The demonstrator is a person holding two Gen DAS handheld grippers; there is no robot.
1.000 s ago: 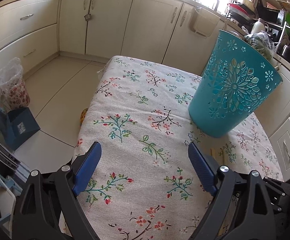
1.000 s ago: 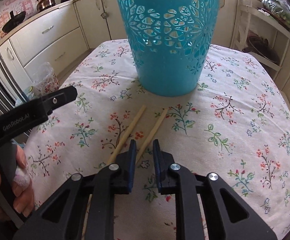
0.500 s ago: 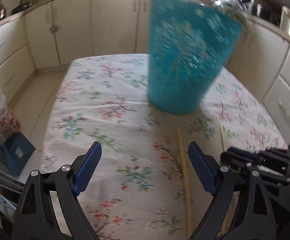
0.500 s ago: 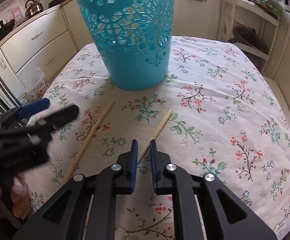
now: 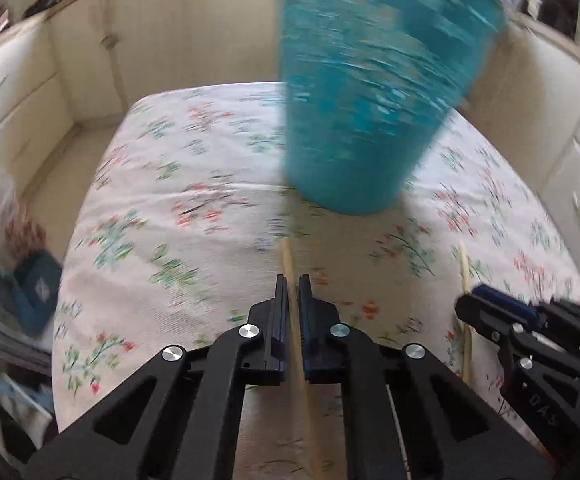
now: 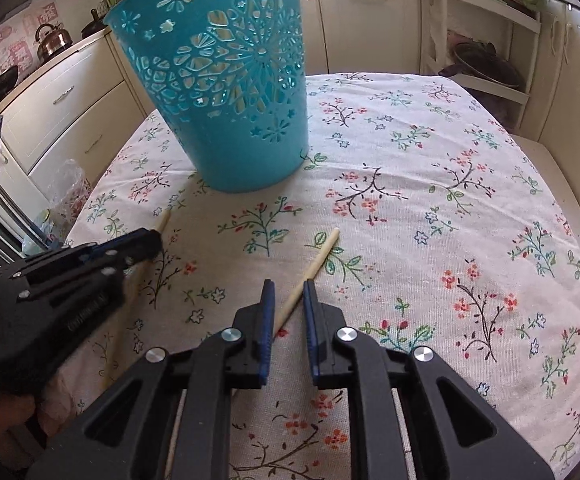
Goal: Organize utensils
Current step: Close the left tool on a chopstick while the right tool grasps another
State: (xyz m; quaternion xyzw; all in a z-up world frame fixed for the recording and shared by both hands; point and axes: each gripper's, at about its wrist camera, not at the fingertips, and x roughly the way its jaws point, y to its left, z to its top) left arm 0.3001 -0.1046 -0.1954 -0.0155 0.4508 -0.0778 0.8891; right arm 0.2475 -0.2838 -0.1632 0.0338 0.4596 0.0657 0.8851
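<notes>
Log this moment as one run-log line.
left hand-held gripper: shut on left chopstick | right hand-held gripper: around right chopstick | basket: upright

Glossy pierced plastic basket, 2 pale wooden chopsticks (matt), woven floral tablecloth.

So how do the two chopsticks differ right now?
The left chopstick is clamped in the shut left claw. The right chopstick only lies between the right claw's pads, with gaps showing on both sides. The left chopstick runs straight along its claw, while the right one crosses its claw diagonally. Both are plain pale wooden sticks in front of the teal basket.
</notes>
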